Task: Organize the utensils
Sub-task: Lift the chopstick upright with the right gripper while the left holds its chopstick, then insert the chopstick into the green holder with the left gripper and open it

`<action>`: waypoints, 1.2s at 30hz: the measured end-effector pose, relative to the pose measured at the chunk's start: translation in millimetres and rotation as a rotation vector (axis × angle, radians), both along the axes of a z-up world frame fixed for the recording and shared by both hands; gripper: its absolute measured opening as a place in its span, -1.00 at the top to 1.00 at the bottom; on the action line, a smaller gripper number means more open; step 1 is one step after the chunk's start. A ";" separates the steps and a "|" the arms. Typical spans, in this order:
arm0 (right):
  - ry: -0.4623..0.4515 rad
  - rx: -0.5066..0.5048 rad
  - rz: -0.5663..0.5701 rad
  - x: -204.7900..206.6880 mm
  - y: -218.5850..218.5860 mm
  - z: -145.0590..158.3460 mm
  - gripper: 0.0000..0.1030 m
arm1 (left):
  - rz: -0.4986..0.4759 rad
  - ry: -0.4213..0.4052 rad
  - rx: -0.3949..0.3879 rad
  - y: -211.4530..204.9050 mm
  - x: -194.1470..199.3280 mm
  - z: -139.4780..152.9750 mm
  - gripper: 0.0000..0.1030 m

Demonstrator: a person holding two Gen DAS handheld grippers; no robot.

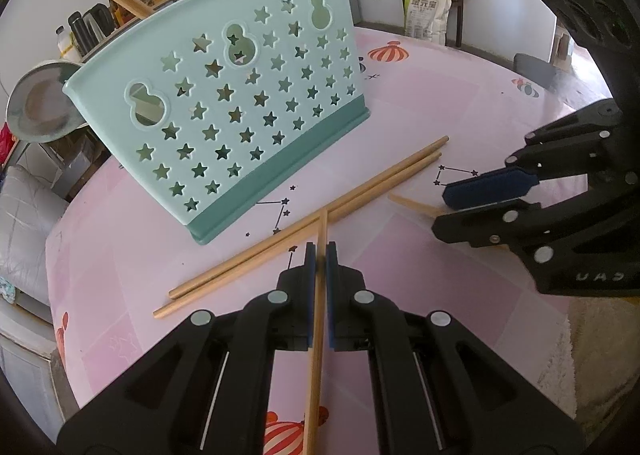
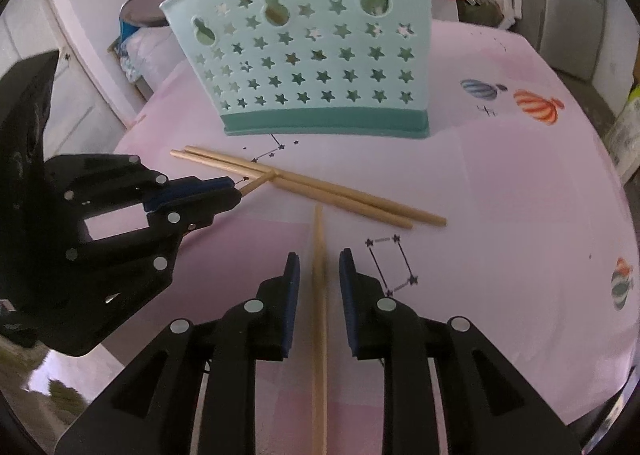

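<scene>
Chopstick (image 1: pixel 318 315) sits clenched between the pads of the left tool (image 1: pixel 320 251), its tip over two loose chopsticks (image 1: pixel 308 221) that lie side by side on the pink counter (image 1: pixel 460 103). A second chopstick (image 2: pixel 319 295) runs between the parted pads of the right tool (image 2: pixel 319 259), which stand clear of it on both sides, released. Beyond the pair stands the mint star-cut utensil holder (image 2: pixel 320 55), upright, with wooden sticks poking out of its top.
</scene>
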State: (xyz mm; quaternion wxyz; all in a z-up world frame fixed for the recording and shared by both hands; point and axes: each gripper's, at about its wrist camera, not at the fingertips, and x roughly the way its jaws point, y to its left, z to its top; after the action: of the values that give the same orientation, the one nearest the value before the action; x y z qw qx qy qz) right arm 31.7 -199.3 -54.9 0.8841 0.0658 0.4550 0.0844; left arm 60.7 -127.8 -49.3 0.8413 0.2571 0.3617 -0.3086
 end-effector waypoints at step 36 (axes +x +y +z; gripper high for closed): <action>-0.332 0.245 -0.243 -44.5 -64.6 75.0 0.87 | 0.046 -0.141 -0.338 54.4 1.8 122.4 1.00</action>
State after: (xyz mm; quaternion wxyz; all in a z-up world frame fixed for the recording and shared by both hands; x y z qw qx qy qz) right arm -12.8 -263.9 20.2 0.9359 0.2119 0.2783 0.0418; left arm 62.5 -73.4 73.0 0.9026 0.1249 0.2506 -0.3269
